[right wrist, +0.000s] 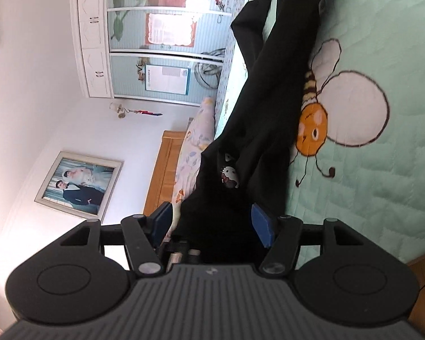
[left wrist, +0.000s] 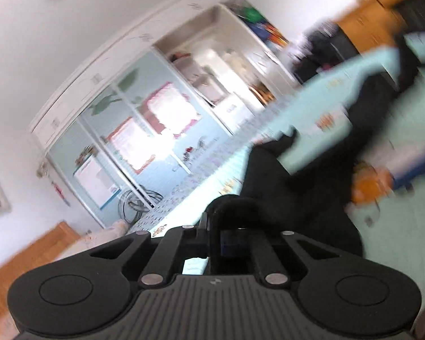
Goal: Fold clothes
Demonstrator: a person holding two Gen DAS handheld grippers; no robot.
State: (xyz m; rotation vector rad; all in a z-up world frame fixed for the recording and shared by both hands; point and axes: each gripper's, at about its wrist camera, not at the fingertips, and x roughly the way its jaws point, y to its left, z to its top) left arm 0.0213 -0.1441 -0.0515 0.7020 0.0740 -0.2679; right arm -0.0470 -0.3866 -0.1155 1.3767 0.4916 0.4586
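Black garment, long, creased, draped loosely across mint quilted bedspread with bee print. Small white cartoon cat patch on the fabric. Right gripper: blue pads apart, cloth bunched between them, not pinched tight. Left gripper: fingers close together at garment's edge; view blurred, can't tell if clamped. Wardrobe behind bed.

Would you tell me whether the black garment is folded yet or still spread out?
Not folded: the black garment stretches long and rumpled across the green bedspread, one end between the right gripper's blue pads.
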